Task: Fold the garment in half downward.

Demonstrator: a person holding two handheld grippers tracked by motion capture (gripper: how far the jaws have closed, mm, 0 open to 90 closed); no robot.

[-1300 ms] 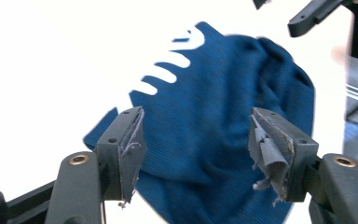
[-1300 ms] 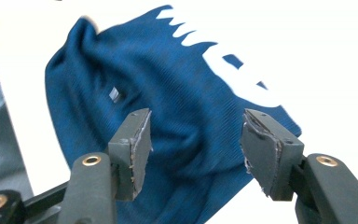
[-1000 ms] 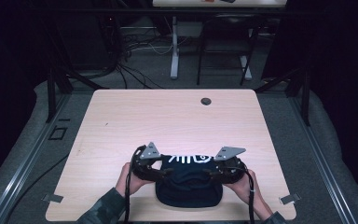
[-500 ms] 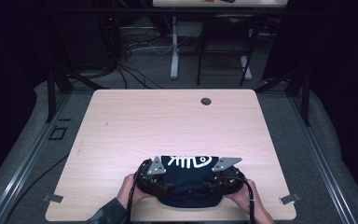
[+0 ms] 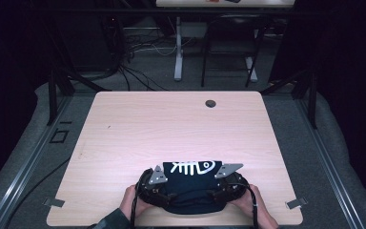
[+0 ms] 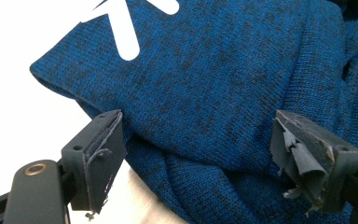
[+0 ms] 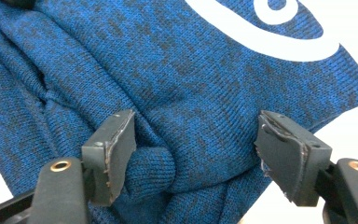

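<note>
Two hand-held grippers sit at the near edge of the pale wooden table, one at each end of a dark blue knitted garment with a white fish-skeleton print. The garment lies bunched into a compact, roughly folded bundle, print side up, close to the person's side of the tabletop.

From the high view, the left gripper is at the bundle's left end and the right gripper at its right end, each held by a hand coming in from the bottom edge.

In the left gripper view, the left gripper's jaws have just been opening and stand apart, with a thick fold of the blue knit lying between them but the pads not pressing on it. The right gripper view shows the same on the other side: the right gripper's jaws have just been opening and are spread, a rolled lump of fabric between them, free of both pads.

My reading is that a fold has just been laid down and let go. The bundle looks loose and lumpy at both ends, so tidying or a further fold probably remains. A small dark round disc sits well apart, near the far edge.
</note>
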